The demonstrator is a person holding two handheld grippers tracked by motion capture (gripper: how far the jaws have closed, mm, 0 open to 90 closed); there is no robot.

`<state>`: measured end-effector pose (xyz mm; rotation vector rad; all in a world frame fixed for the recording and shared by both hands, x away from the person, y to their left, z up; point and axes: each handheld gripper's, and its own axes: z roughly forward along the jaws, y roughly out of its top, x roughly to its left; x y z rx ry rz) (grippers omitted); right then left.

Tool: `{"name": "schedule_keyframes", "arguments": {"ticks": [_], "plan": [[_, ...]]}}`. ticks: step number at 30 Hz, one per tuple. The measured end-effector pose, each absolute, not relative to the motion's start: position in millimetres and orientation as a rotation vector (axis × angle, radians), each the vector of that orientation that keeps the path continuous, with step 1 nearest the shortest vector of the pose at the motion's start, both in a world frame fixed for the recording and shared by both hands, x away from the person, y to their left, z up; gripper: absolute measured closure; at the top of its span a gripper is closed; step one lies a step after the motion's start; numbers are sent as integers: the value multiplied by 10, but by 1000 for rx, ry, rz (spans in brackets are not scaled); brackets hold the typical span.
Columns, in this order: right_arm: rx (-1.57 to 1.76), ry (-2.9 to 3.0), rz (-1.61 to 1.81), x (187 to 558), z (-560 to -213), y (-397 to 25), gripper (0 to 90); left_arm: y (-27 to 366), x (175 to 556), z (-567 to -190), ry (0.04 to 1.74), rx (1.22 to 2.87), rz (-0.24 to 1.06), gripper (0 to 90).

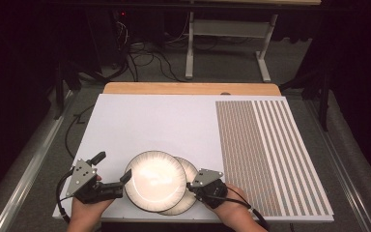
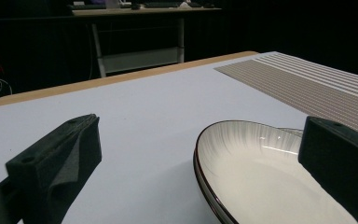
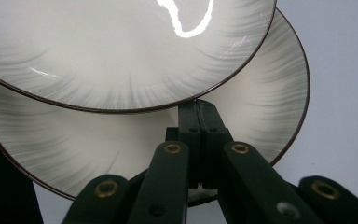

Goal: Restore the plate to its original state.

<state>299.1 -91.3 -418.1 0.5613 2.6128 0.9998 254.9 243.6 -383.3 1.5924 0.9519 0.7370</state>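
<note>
two pale plates with dark rims, overlapping at the near edge of the desk [image 1: 125, 116]. upper plate [image 1: 155, 181] lying partly over the lower plate [image 1: 191, 170], shifted to the left of it, so that the lower plate peeks out on the right and near side. striped mat [image 1: 270, 154] to the right of the plates, just beside the lower plate's rim.

left gripper [image 1: 112, 168] to the left of the upper plate, held in the left hand [image 1: 89, 209], jaws spread wide, one jaw at the plate's left rim, the other well out over bare desk; nothing between them. in the left gripper view, upper plate [image 2: 261, 172] in front of the right-hand jaw.

right gripper [image 1: 192, 187] to the right of the plates, in the right hand [image 1: 236, 210], jaws pressed together on the rim of the lower plate [image 3: 261, 107], right where the upper plate [image 3: 121, 51] overlaps it.
</note>
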Motion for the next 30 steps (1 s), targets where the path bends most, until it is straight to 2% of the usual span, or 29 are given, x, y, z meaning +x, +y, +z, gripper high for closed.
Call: {"name": "schedule_keyframes", "arguments": {"ticks": [30], "plan": [[596,2599,1014,3005,-4141,-956,900,2444,2548,-3833,949,1596,731,0]]}}
